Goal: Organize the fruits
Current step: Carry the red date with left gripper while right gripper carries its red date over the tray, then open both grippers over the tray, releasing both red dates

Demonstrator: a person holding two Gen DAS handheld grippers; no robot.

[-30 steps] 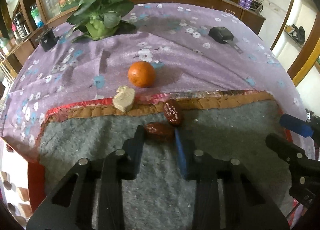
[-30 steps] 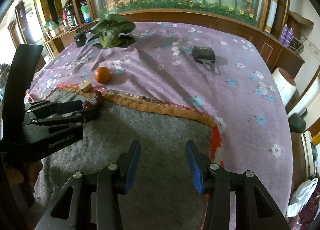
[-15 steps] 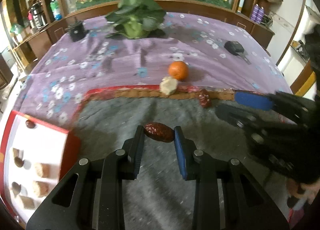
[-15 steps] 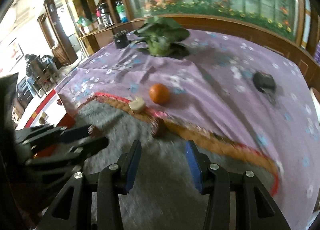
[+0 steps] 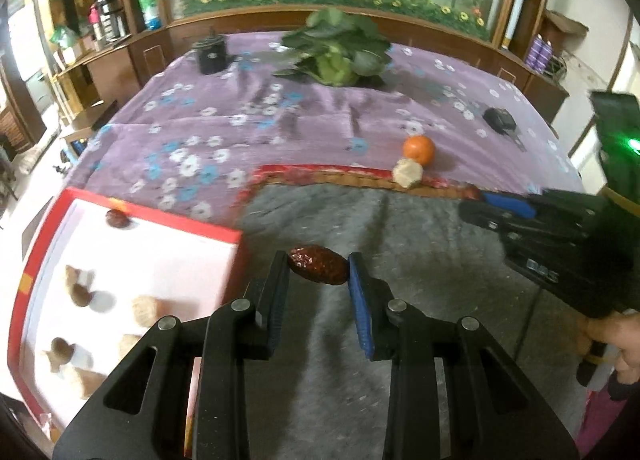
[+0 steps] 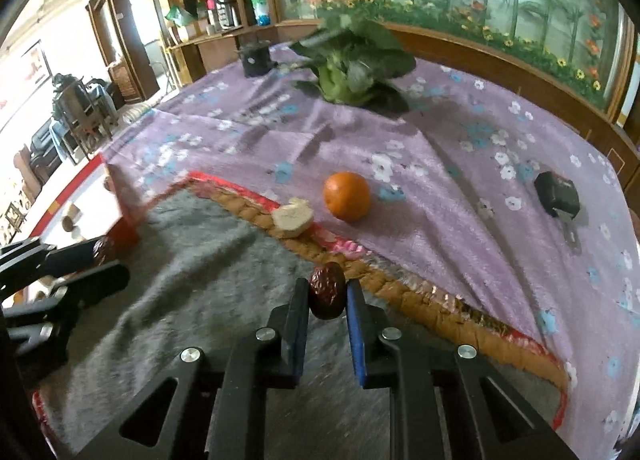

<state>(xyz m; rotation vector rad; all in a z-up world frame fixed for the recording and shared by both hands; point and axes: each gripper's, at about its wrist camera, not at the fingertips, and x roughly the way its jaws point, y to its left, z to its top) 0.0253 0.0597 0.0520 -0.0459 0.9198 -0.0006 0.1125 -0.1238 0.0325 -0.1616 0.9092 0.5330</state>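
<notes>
Between your left tool's black and blue fingers you see a glossy dark-red wrinkled date. Left of it, the red-rimmed white tray. Beyond your right tool, a bright orange round fruit on lilac cloth patterned with white and blue flowers; beneath, a grey fuzzy mat.
</notes>
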